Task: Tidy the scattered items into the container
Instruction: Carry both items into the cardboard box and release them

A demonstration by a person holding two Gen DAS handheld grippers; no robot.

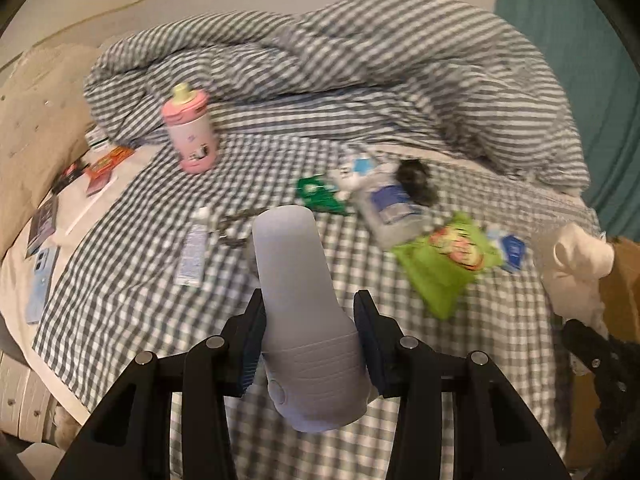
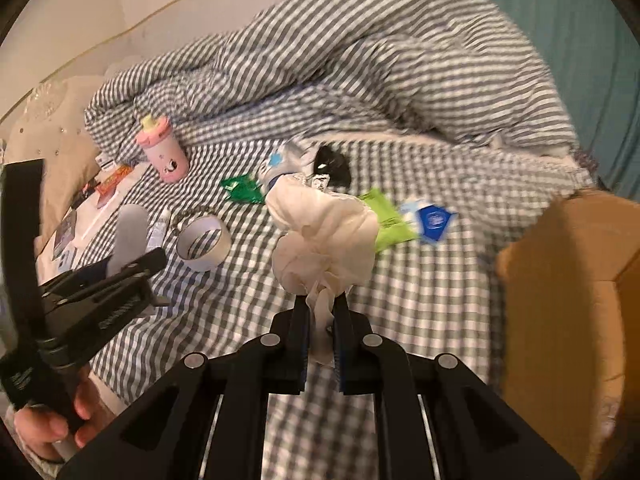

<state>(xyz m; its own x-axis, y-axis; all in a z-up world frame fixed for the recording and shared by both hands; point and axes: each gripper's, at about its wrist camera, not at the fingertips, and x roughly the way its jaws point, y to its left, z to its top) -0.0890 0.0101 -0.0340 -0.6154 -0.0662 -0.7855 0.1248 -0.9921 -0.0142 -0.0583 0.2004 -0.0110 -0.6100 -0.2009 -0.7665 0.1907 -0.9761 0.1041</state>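
Note:
My left gripper [image 1: 310, 312] is shut on a pale grey, rounded plastic handle-shaped device [image 1: 296, 272], held up over the checked bedsheet [image 1: 160, 320]. From the right wrist view, that left gripper [image 2: 136, 268] shows at the left with the grey device [image 2: 128, 232] and a hand below. My right gripper [image 2: 321, 304] is shut on a bunched white cloth [image 2: 324, 236], which hangs above the bed. A brown cardboard box [image 2: 560, 300] stands at the bed's right edge, close to the right of the cloth. The white cloth [image 1: 580, 256] and the box [image 1: 624, 280] also appear at the right of the left wrist view.
On the sheet lie a pink bottle [image 1: 190, 128], a white tube [image 1: 194, 248], a green snack packet [image 1: 444, 264], a clear pouch with a blue label [image 1: 390, 204], a green foil wrapper [image 1: 318, 192], a tape roll [image 2: 204, 242] and a blue sachet [image 2: 432, 220]. A rumpled striped duvet [image 1: 360, 60] fills the back.

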